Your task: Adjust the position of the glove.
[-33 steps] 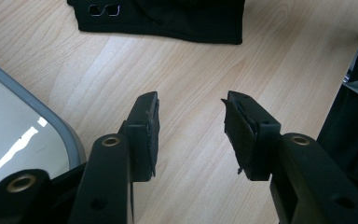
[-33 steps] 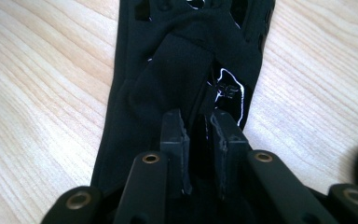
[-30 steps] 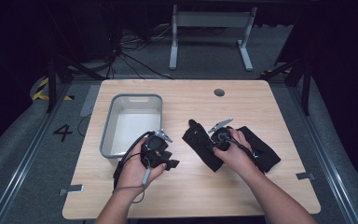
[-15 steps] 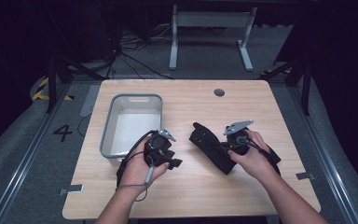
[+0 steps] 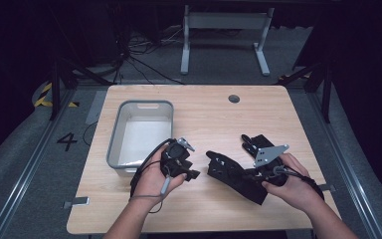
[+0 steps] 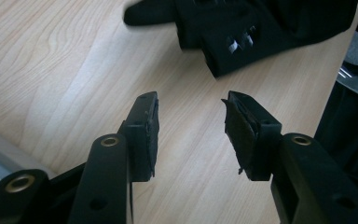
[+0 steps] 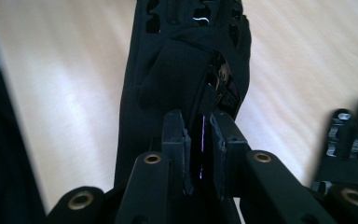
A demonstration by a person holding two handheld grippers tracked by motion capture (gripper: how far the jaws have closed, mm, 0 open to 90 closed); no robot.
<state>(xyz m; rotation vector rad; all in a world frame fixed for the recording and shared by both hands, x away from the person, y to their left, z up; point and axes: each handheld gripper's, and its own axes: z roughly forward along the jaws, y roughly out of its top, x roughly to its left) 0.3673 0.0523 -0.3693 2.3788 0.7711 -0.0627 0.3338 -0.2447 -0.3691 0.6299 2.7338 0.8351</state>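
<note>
Two black gloves lie on the wooden table (image 5: 204,119). The nearer glove (image 5: 231,173) stretches to the left of my right gripper (image 5: 252,175), which is shut on its cuff edge. In the right gripper view the glove (image 7: 177,70) runs away from the right gripper (image 7: 199,119), with fabric pinched between the jaws. The second glove (image 5: 252,143) lies just behind the right hand, and its fingers (image 7: 349,140) show at the lower right. My left gripper (image 5: 193,174) sits left of the nearer glove; the left gripper (image 6: 191,105) is open over bare wood, with the glove (image 6: 242,28) ahead of it.
A grey bin (image 5: 144,104) with a white inside stands on the table's left half, just behind the left hand. A round cable hole (image 5: 234,98) sits near the far edge. Table legs and cables lie on the floor beyond.
My right gripper has moved right and toward the table's front edge, pulling the nearer glove with it. The left gripper has hardly moved.
</note>
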